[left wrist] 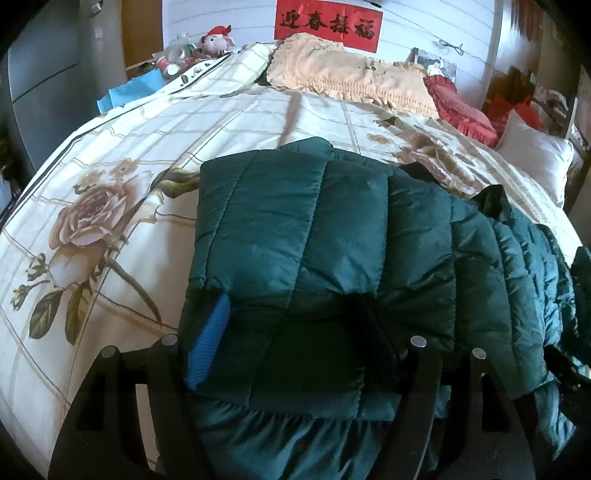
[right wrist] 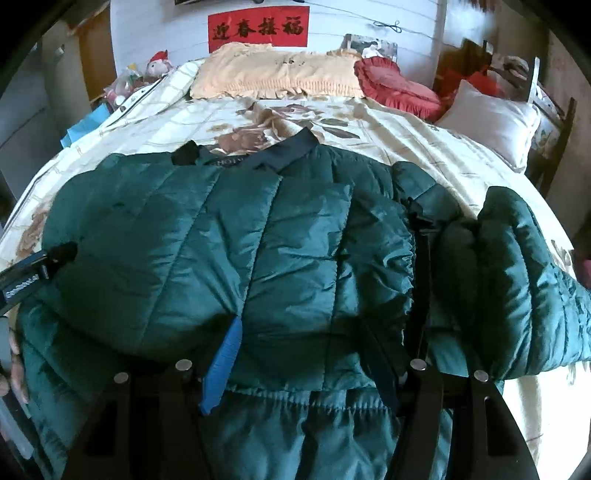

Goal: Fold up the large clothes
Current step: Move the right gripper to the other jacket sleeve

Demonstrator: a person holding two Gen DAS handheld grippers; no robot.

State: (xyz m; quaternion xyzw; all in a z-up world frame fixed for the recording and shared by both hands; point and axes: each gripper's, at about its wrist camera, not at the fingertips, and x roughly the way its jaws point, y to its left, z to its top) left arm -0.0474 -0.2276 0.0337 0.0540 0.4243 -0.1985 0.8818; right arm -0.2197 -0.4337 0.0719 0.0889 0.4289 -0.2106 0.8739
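On the floral bedspread (left wrist: pixel 110 155) | dark-green quilted puffer jacket (right wrist: pixel 229 236), sleeve folded in for squaring | I judge left gripper (left wrist: pixel 291 343) and right gripper (right wrist: pixel 299 354) both clamping the hem (padding fills jaws).

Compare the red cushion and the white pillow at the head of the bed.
The red cushion is deep red with a frilled edge; the white pillow is plain, smooth and looks larger. The cushion lies beside the beige pillow; the white pillow sits at the bed's far right edge. Both rest on the floral bedspread.

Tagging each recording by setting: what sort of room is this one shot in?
Most likely a home bedroom. A green puffer jacket lies on a bed under a rose-print bedspread, with pillows along the head end, a red banner on the wall behind, and a stuffed toy beside the bed.
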